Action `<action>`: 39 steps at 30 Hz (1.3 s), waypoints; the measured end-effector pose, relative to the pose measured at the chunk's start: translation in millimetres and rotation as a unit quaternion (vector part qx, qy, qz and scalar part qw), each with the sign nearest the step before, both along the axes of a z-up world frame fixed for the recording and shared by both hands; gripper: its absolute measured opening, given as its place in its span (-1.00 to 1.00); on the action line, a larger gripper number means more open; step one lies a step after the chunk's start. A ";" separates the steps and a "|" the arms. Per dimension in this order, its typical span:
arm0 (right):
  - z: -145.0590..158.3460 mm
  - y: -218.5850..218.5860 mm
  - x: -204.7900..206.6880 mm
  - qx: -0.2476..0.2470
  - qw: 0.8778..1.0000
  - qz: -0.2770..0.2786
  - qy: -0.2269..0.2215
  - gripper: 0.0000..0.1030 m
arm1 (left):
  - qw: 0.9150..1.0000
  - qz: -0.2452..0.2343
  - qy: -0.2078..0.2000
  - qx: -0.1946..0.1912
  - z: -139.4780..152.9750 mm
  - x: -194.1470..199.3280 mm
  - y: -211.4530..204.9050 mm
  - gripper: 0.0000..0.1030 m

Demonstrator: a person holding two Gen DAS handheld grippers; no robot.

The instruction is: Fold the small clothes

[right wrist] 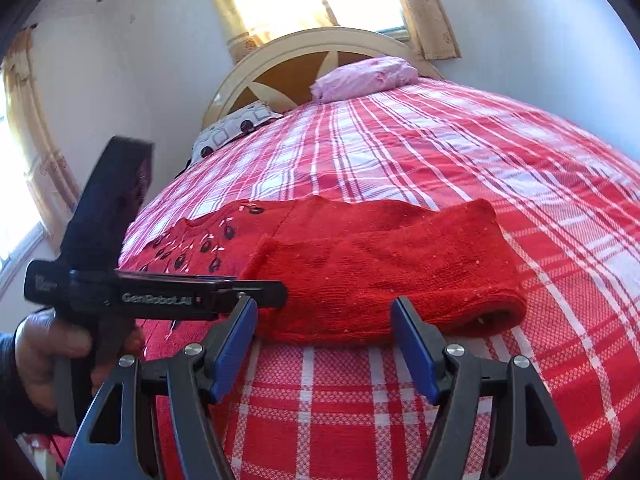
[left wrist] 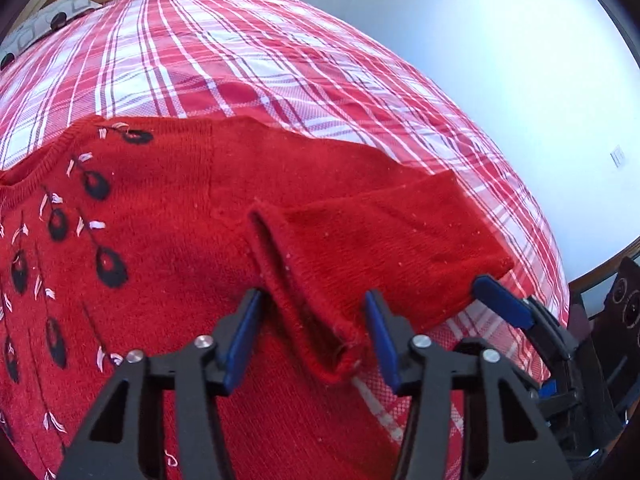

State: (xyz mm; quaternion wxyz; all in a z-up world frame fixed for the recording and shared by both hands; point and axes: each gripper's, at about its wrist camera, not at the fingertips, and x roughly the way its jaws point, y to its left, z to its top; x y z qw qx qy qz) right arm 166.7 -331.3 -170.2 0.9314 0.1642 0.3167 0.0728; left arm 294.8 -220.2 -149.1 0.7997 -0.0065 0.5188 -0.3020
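Observation:
A red knit sweater with black and white embroidery lies flat on the plaid bedspread. Its plain red sleeve is folded back across the body. In the left wrist view, the sleeve's cuff hangs between the fingers of my left gripper; the pads stand apart from it, so the gripper is open. The right gripper is open too, with the near edge of the folded sleeve between its fingertips. One of its blue fingers shows beside the sleeve's fold. A person's hand holds the left gripper's handle.
A pink pillow and a patterned pillow lie at the cream headboard. Curtained windows sit behind the headboard and at the left. A white wall runs along the bed's far side.

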 end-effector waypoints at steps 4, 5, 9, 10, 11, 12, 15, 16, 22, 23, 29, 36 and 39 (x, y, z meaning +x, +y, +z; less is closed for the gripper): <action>-2.3 -8.2 0.5 0.017 1.000 -0.021 0.002 0.36 | 1.000 -0.005 0.004 -0.015 4.8 -0.9 2.7 -0.79; -1.9 -9.5 -0.7 0.019 1.000 -0.025 0.000 0.36 | 1.000 -0.010 -0.001 -0.017 7.5 -2.7 2.6 -0.83; 2.9 -10.2 -6.6 0.020 0.999 -0.032 -0.019 0.36 | 0.999 -0.010 -0.021 -0.027 20.3 -4.3 5.4 -0.83; 4.4 -9.0 -8.0 0.018 0.999 -0.030 -0.024 0.36 | 0.999 -0.007 -0.024 -0.032 23.3 -2.7 7.8 -0.83; 5.7 -7.2 -8.8 0.015 0.999 -0.027 -0.028 0.36 | 0.999 -0.004 -0.027 -0.036 27.6 -1.9 11.4 -0.83; 6.6 -5.4 -9.1 0.011 0.999 -0.023 -0.030 0.36 | 0.999 0.001 -0.031 -0.041 33.6 -0.9 17.8 -0.83; 8.5 -1.8 -10.3 0.004 0.999 -0.016 -0.036 0.36 | 0.998 0.014 -0.043 -0.046 43.8 3.2 32.7 -0.83; 8.8 -2.0 -10.8 0.005 0.999 -0.015 -0.038 0.36 | 0.997 0.021 -0.050 -0.047 48.2 4.8 40.0 -0.83; 8.4 -2.0 -11.9 0.007 0.999 -0.015 -0.038 0.36 | 0.994 0.065 -0.075 -0.054 64.7 13.8 89.4 -0.83; 7.9 -2.6 -11.4 0.007 0.999 -0.015 -0.037 0.36 | 0.993 0.074 -0.078 -0.053 65.5 14.5 99.5 -0.83; 7.0 -1.5 -11.0 0.006 0.999 -0.014 -0.035 0.36 | 0.987 0.126 -0.085 -0.049 64.1 18.8 159.3 -0.84; 5.5 -2.5 -10.2 0.007 0.999 -0.018 -0.031 0.37 | 0.981 0.169 -0.083 -0.054 53.3 19.4 205.8 -0.84; 5.3 -2.8 -9.9 0.006 0.999 -0.018 -0.031 0.37 | 0.979 0.180 -0.081 -0.056 49.4 16.1 221.0 -0.84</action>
